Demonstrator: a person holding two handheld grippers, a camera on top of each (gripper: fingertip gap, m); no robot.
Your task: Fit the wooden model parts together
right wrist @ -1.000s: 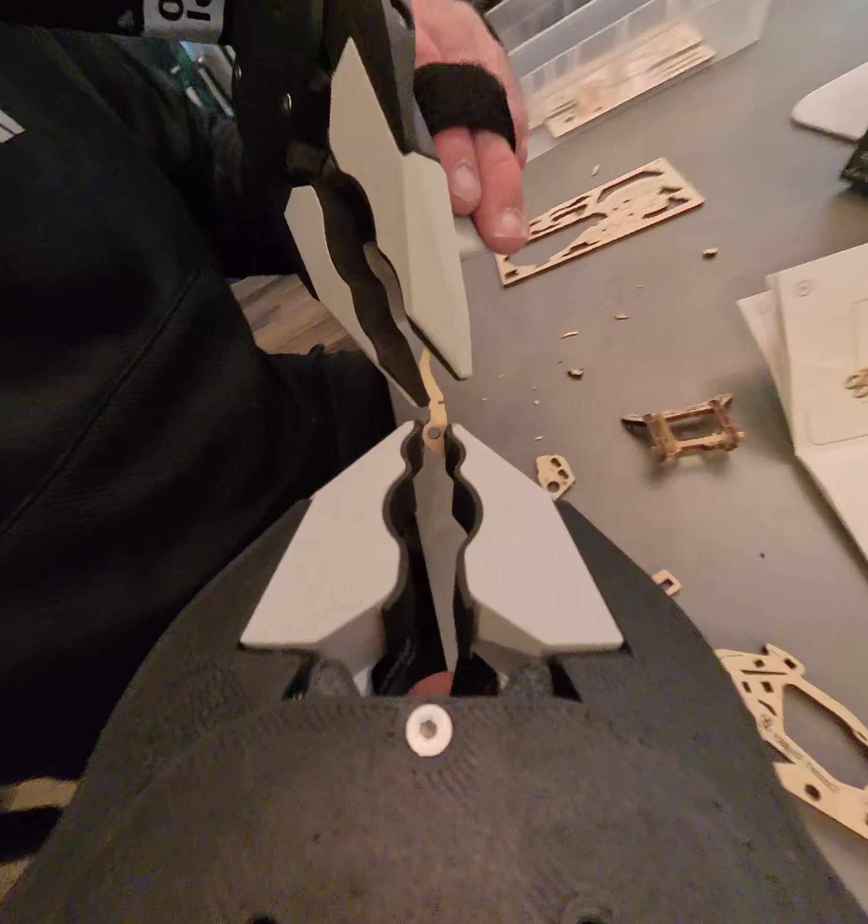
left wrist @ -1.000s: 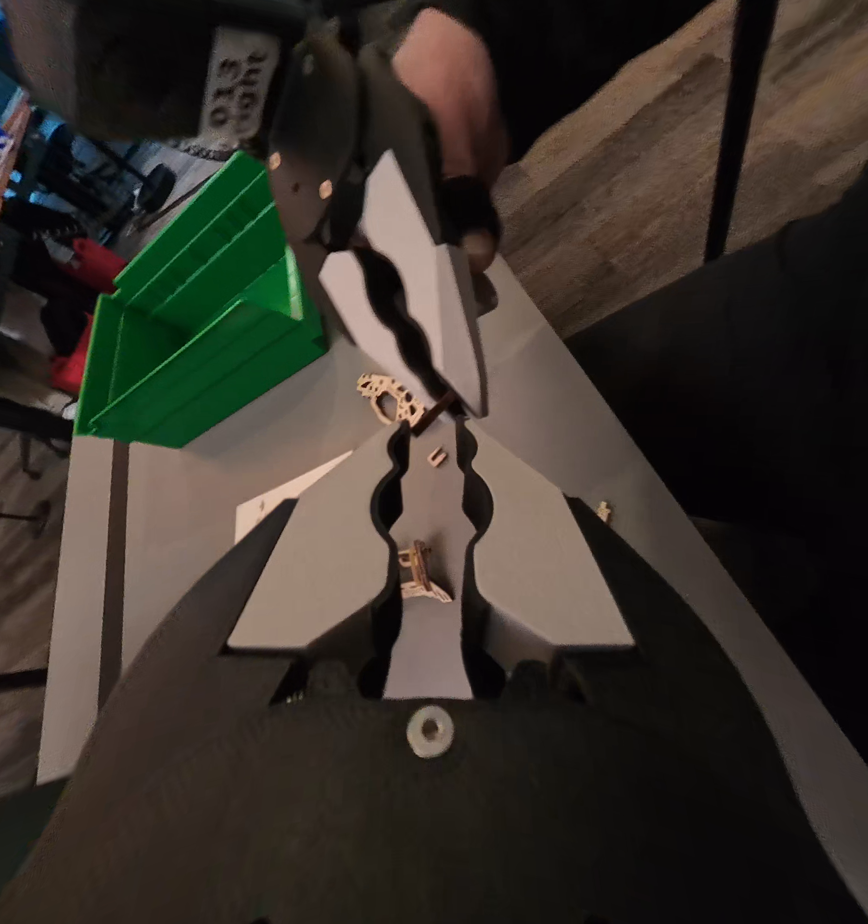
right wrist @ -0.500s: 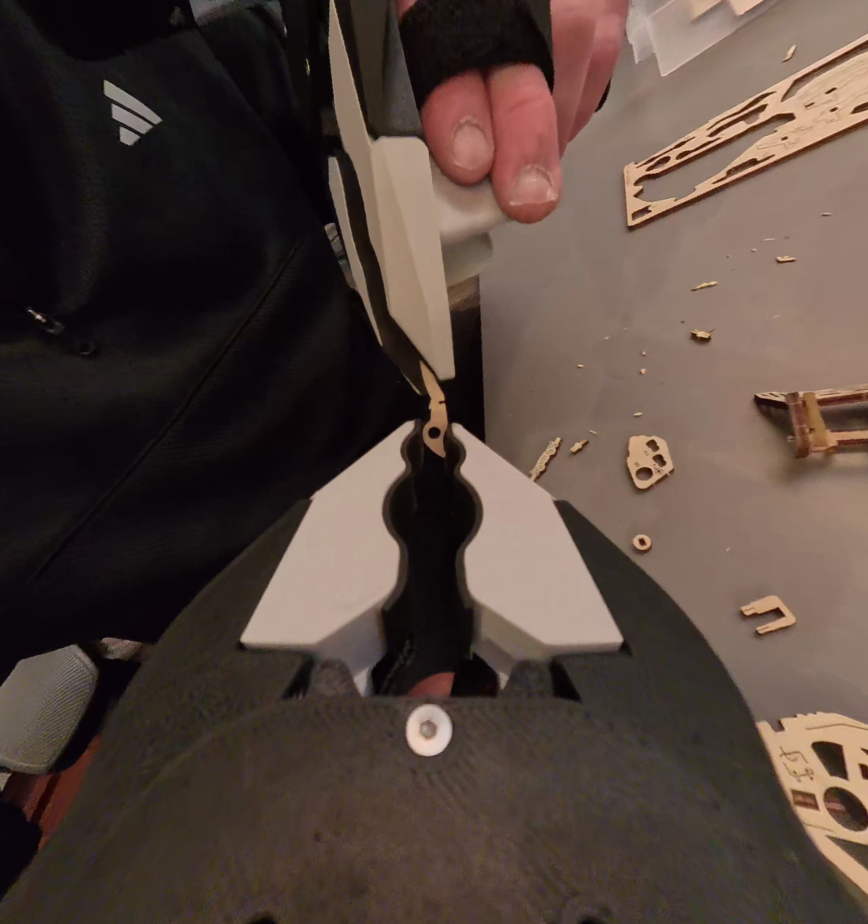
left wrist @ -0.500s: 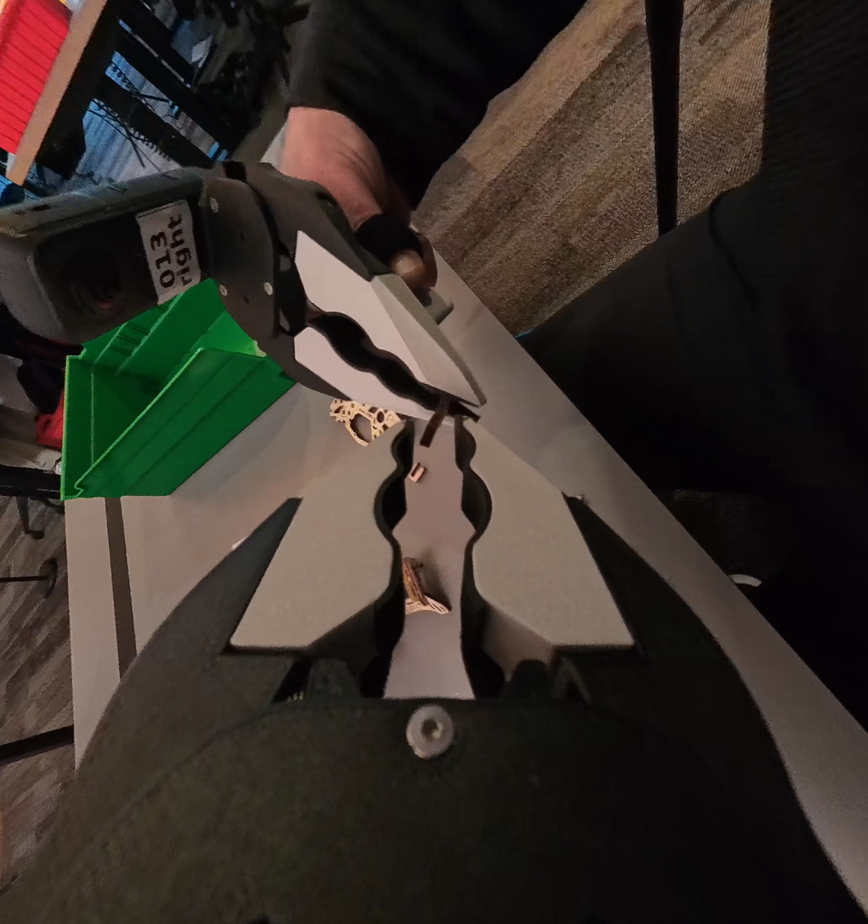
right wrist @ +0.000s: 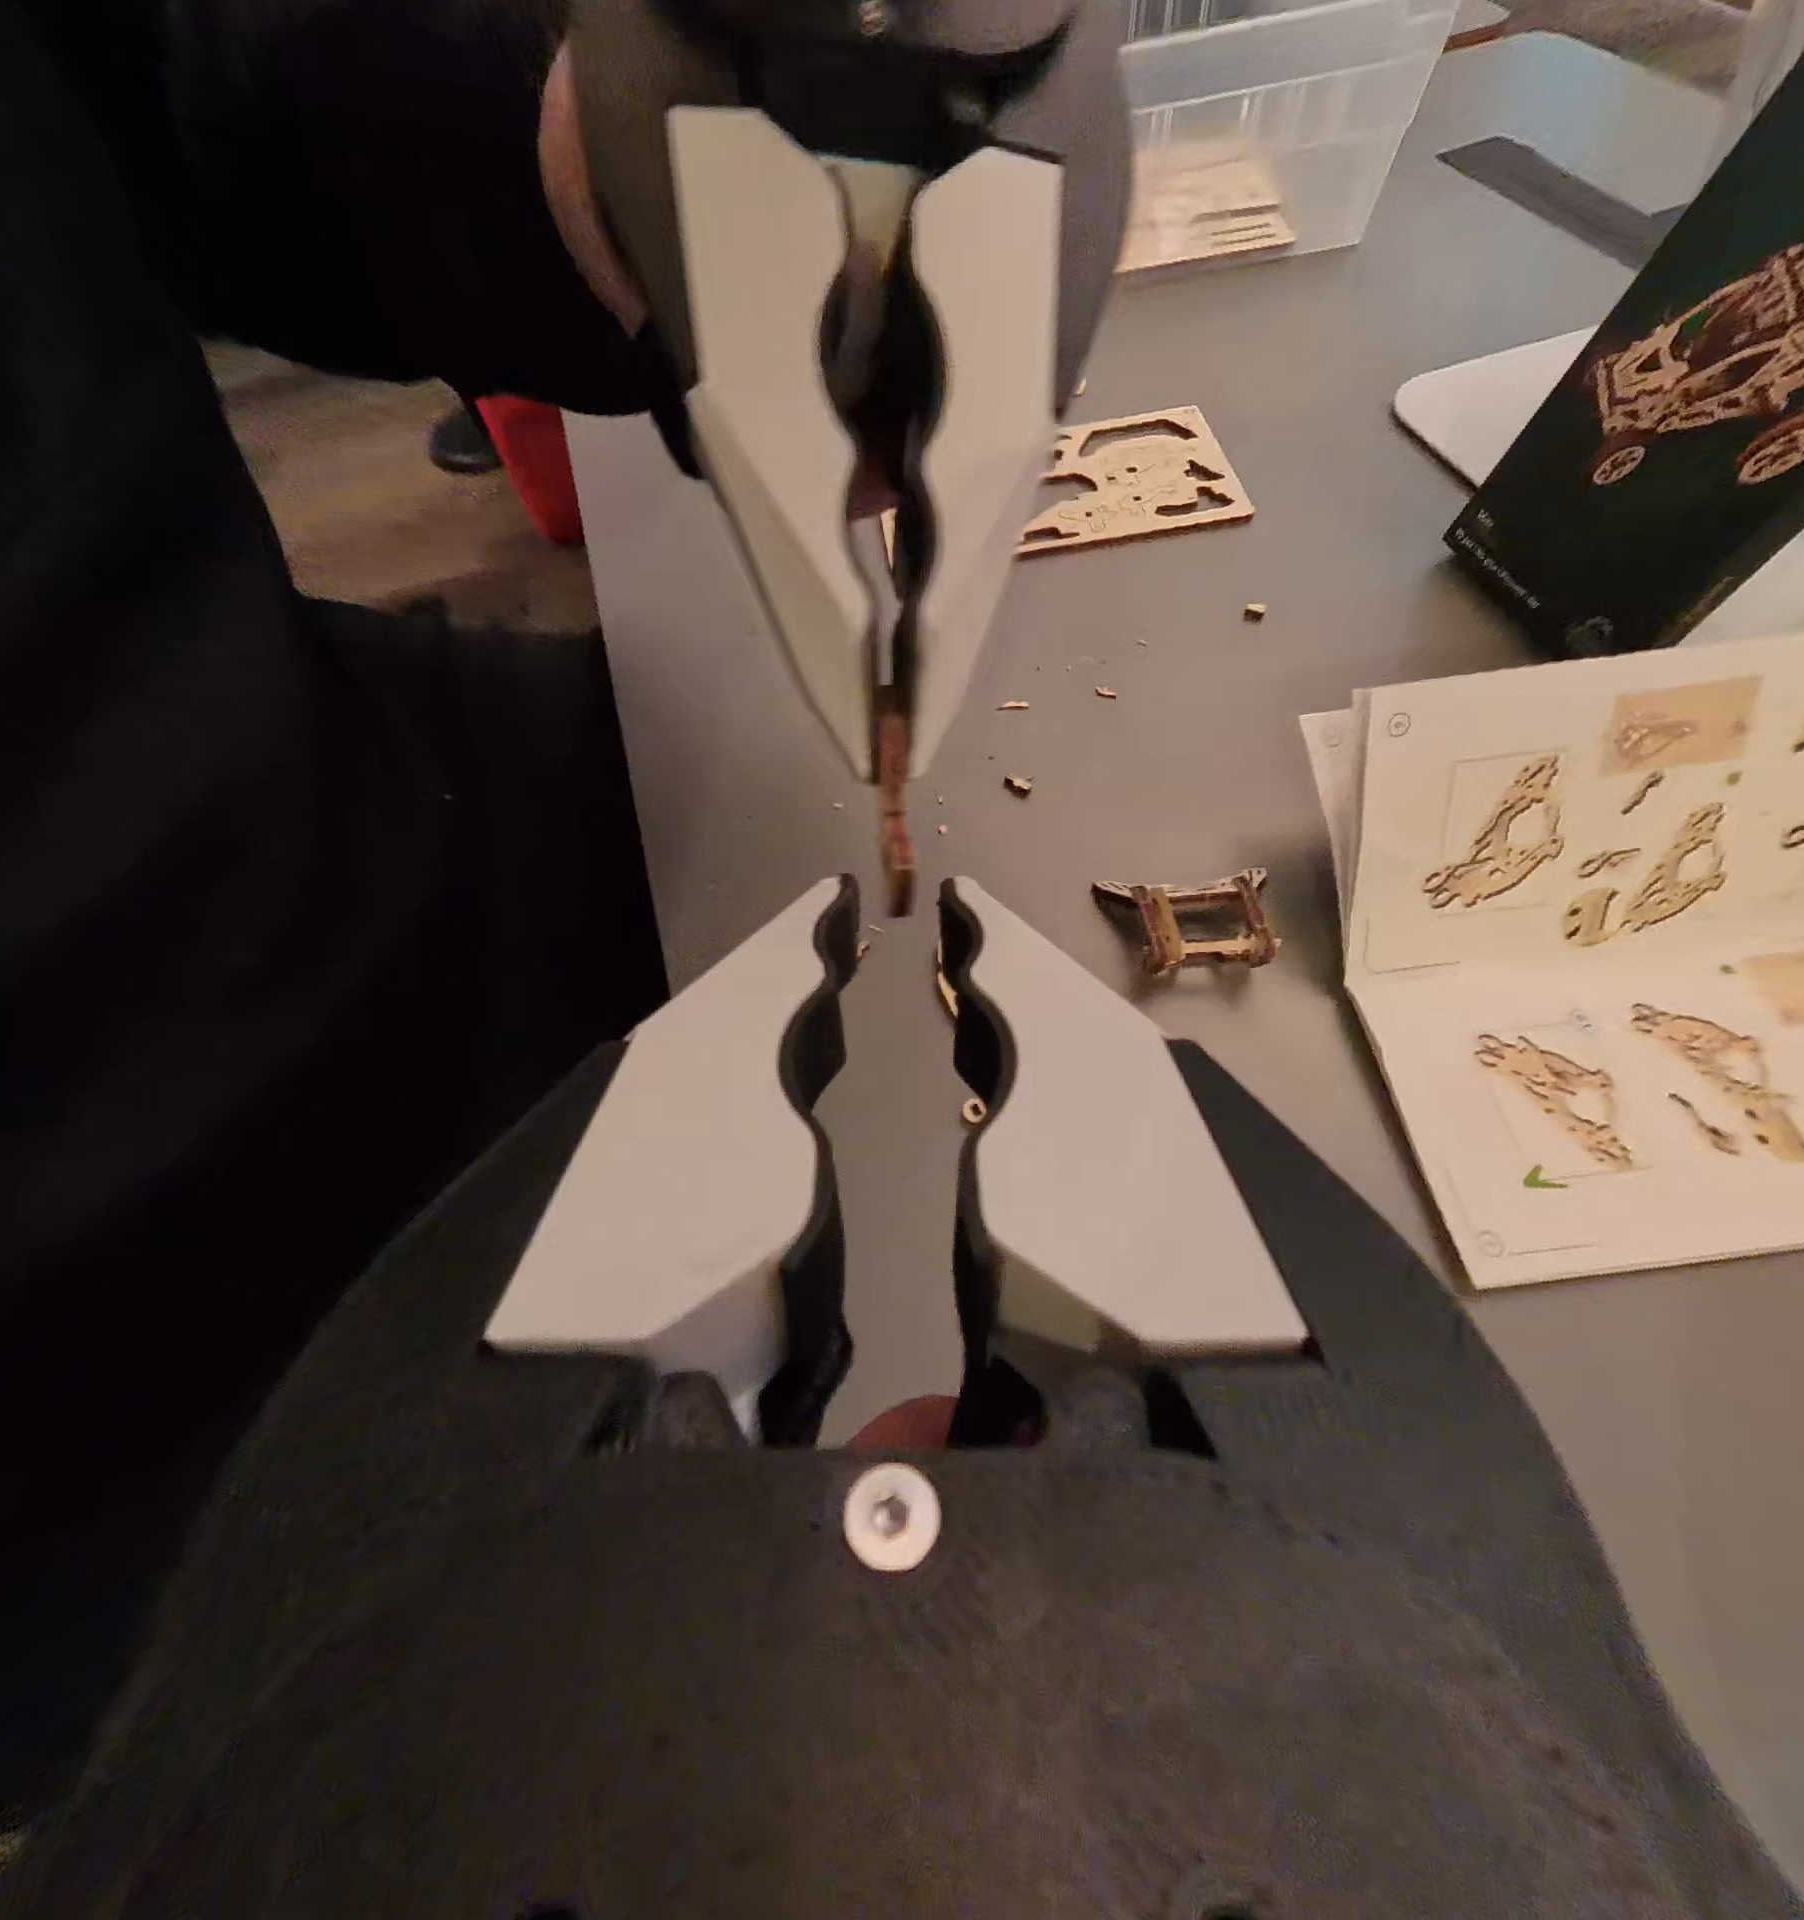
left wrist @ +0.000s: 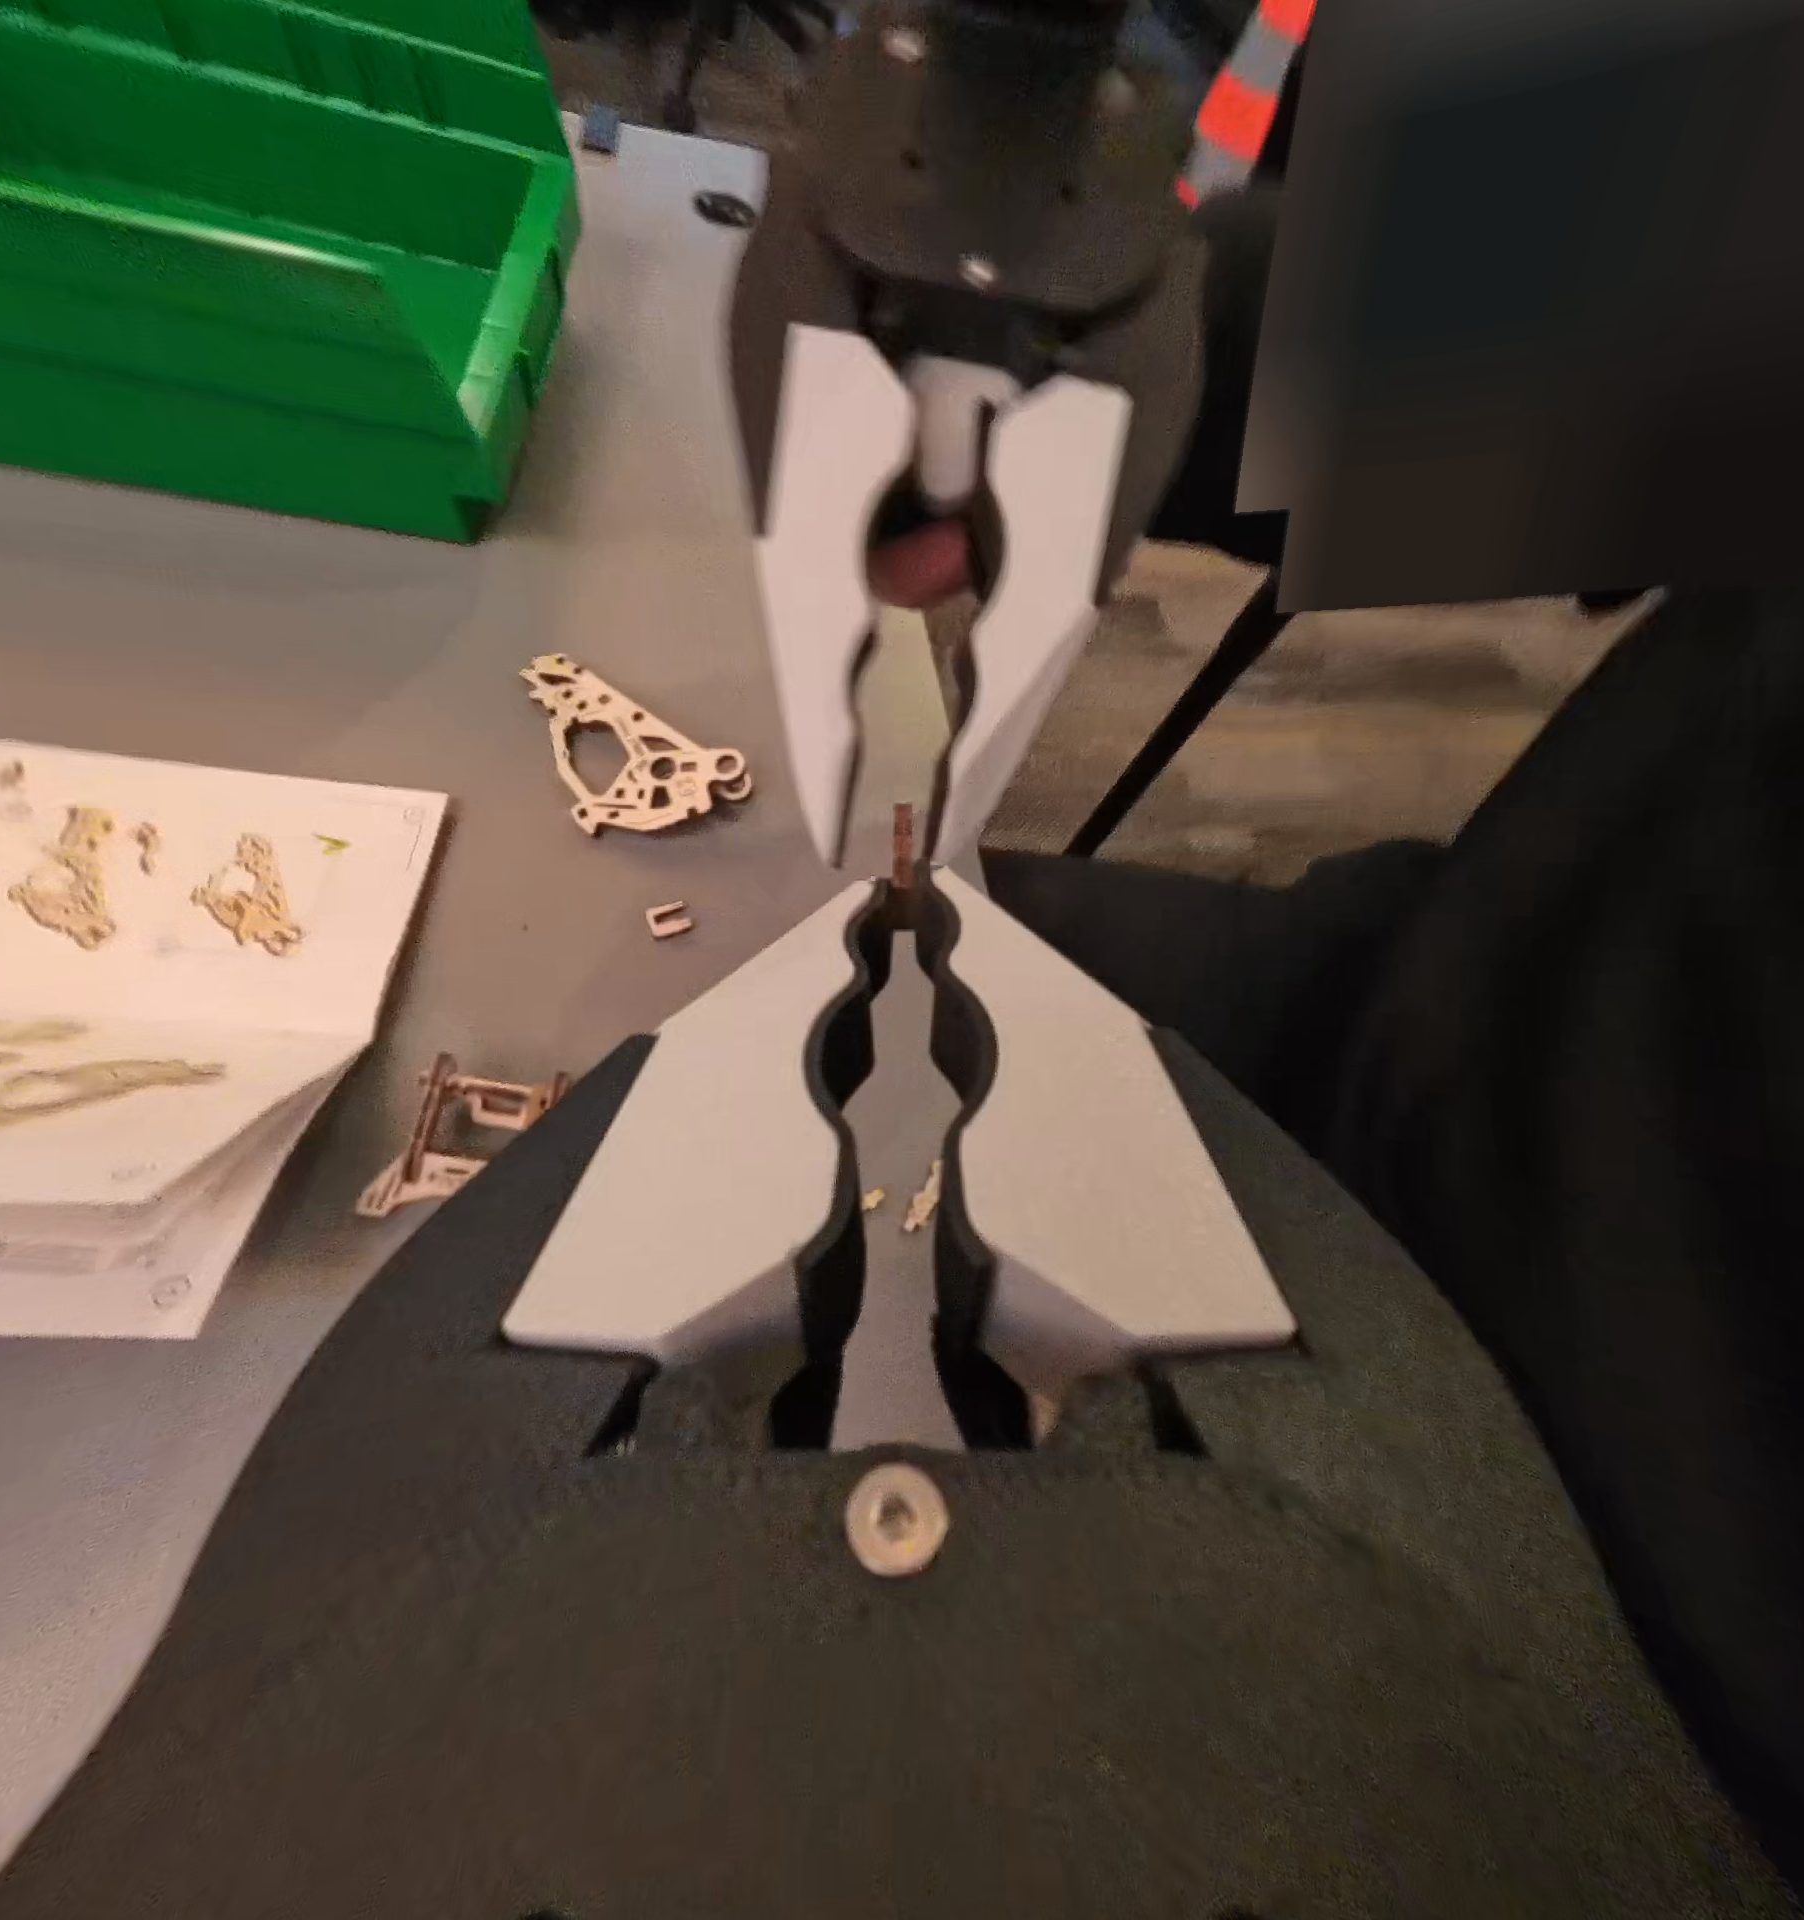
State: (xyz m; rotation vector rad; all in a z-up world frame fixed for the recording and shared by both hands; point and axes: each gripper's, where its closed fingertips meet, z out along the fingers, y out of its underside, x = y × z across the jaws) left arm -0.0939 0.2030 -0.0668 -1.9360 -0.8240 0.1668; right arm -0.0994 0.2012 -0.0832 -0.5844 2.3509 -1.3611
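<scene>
right hand-held gripper [right wrist: 898, 883] let go, spread, wooden strip [right wrist: 893, 821] pinched in left hand-held gripper [left wrist: 903, 883]

Field notes, my feeds. Grey bench [left wrist: 202, 623] fills most of both views, matte, dimly lit, warm low light with soft shadows. Left wrist view: green plastic bin [left wrist: 254, 260] with dividers at upper left of the frame, standing on the bench. Beyond the bench edge at centre right, tan carpet floor [left wrist: 1397, 727], crossed by a dark diagonal bar [left wrist: 1168, 748]; what the bar belongs to I cannot tell. An orange-and-grey striped thing [left wrist: 1241, 104] shows at the top edge, blurred. Right wrist view: clear plastic container [right wrist: 1282, 114] at the top of the frame on the bench; brown floor [right wrist: 337, 499] at left, with a red object [right wrist: 539, 468] standing on it.
</scene>
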